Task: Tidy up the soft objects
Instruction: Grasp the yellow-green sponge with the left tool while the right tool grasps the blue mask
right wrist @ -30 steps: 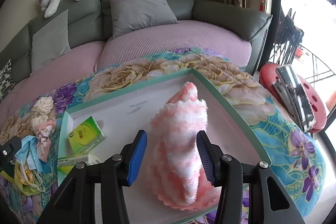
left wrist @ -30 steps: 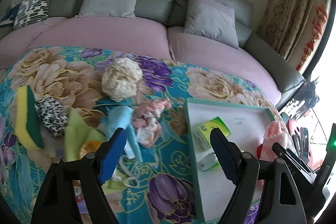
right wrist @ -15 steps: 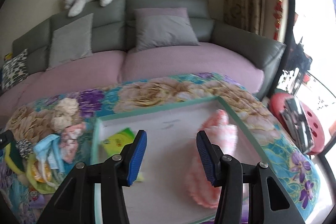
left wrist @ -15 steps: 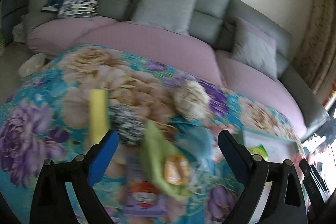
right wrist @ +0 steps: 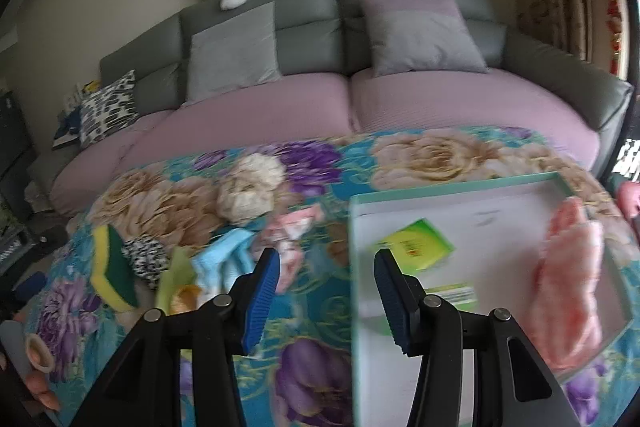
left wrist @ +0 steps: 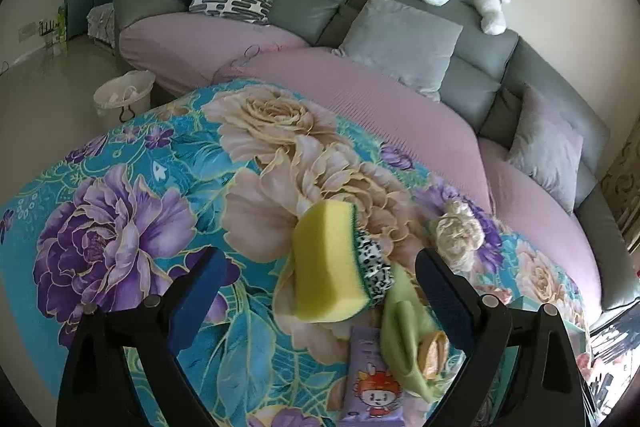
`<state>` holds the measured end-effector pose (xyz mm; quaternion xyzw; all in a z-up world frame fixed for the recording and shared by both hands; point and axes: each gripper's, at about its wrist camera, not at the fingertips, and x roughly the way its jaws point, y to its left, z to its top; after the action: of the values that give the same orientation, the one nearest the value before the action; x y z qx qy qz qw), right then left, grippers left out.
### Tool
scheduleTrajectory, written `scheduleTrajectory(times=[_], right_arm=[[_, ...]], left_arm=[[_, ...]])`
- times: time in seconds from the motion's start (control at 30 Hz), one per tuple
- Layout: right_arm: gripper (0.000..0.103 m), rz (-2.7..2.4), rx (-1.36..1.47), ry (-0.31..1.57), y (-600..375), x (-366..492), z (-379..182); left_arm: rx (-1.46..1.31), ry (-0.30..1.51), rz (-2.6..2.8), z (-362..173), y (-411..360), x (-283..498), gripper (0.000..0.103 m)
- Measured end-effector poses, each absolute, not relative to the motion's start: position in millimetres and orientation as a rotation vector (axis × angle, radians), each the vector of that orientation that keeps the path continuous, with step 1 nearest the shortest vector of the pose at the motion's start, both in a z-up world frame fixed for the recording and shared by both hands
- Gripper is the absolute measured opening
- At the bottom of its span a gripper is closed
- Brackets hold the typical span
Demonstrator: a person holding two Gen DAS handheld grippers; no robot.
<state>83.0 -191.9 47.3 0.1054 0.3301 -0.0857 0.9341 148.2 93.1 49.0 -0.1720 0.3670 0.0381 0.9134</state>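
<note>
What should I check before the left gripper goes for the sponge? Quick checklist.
1. Left gripper jaws wide and empty, having just been opening: ok.
2. Yellow sponge sits between the left jaws in the left wrist view, top face exposed: ok.
3. Sponge free of neighbours: not ok, the leopard-print piece lies against its green side.
4. Right gripper empty, jaws apart: ok.
5. Tray has bare floor left beside the pink fluffy cloth and green packet: ok.
6. Left pads level with the sponge: cannot tell.
</note>
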Motion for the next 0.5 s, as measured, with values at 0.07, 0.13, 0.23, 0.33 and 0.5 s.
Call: scheduleTrajectory(times=[0.07, 0.13, 0.23, 0.33, 0.5], right_arm=[[0.053, -0.153, 0.226, 0.684, -182.3, 89.5, 43.0], [0.053, -0.128, 0.251, 0.690, -176.1, 95.6, 38.9], [0.053, -0.094, 0.276, 0.703, -165.4, 104.3, 34.9], [0.053, -0.077, 0.275, 0.715, -155.7, 112.6, 29.8], [0.053, -0.041, 0.278, 0.749, -144.5, 125.6, 18.9]], left_arm=[[-0.347, 0.777, 0.084, 42.5, 93.7, 153.2, 0.096], [-0.348, 0.792, 0.075, 37.9, 92.1, 156.7, 0.096], [-0.338, 0.812, 0.058, 32.0, 87.4, 162.8, 0.096], [-0.331, 0.829, 0.047, 25.7, 81.9, 169.4, 0.096], [-0.329, 0.848, 0.038, 16.5, 75.0, 180.9, 0.096]])
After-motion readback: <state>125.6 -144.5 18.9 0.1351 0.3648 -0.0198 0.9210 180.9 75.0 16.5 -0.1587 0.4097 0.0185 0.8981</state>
